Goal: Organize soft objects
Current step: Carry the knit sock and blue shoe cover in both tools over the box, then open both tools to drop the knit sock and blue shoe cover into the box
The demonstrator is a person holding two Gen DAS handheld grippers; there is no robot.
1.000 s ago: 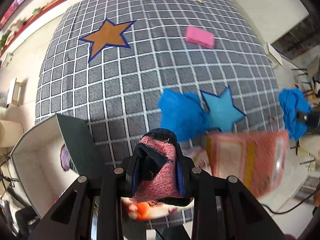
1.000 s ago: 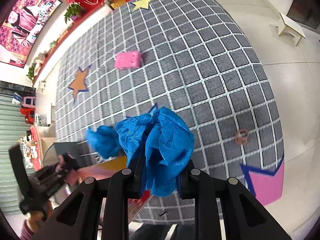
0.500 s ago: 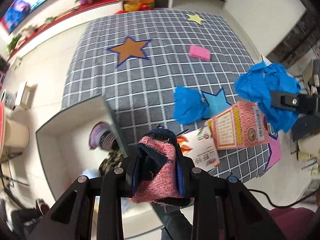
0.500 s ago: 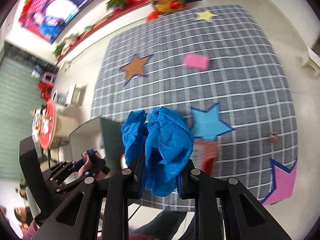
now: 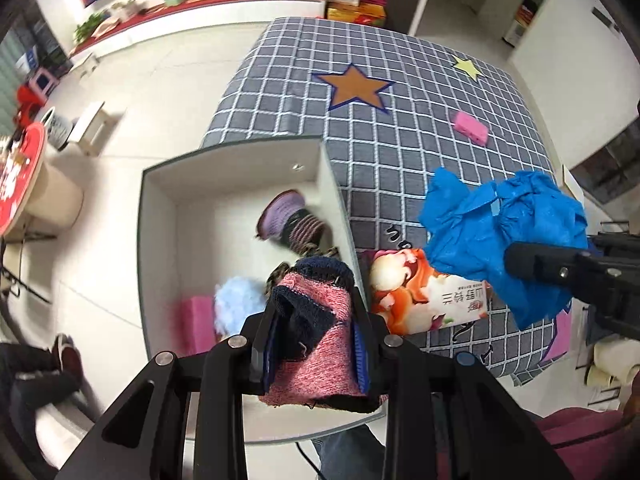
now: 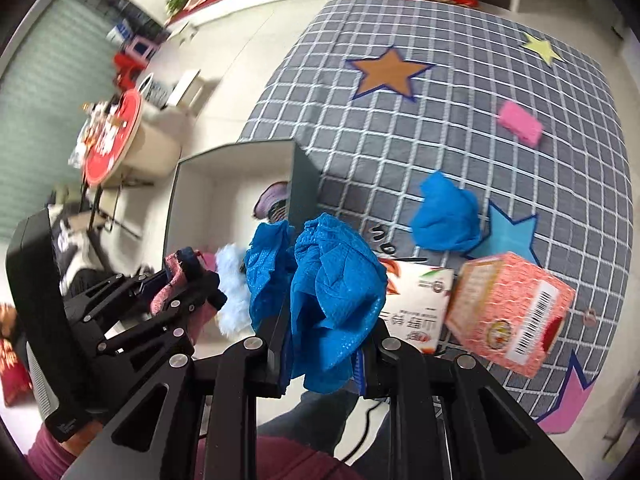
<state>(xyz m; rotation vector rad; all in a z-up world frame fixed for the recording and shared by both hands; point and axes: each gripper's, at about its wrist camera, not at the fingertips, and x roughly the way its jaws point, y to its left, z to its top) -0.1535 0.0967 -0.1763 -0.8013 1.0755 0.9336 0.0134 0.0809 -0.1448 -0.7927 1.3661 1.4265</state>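
My left gripper [image 5: 316,344] is shut on a pink and navy sock [image 5: 316,336] and holds it above the near end of a white open box [image 5: 160,240]. The box holds a purple striped sock [image 5: 292,220], a pale blue fluffy thing [image 5: 236,304] and a pink item [image 5: 196,320]. My right gripper [image 6: 320,344] is shut on a crumpled blue cloth [image 6: 328,288], to the right of the box; the cloth also shows in the left wrist view [image 5: 504,232]. A second blue cloth [image 6: 446,216] lies on the grey checked rug [image 6: 440,120].
A pink block [image 6: 520,122] lies far out on the rug. A pink carton [image 6: 512,316] and a flat printed pack [image 6: 420,304] sit at the rug's near edge. A round red table [image 6: 112,136] and stools stand to the left on white floor.
Both grippers have swung left and pulled back, so the white box now lies under my left gripper. The blue cloth has moved closer to the box. Both grips are unchanged.
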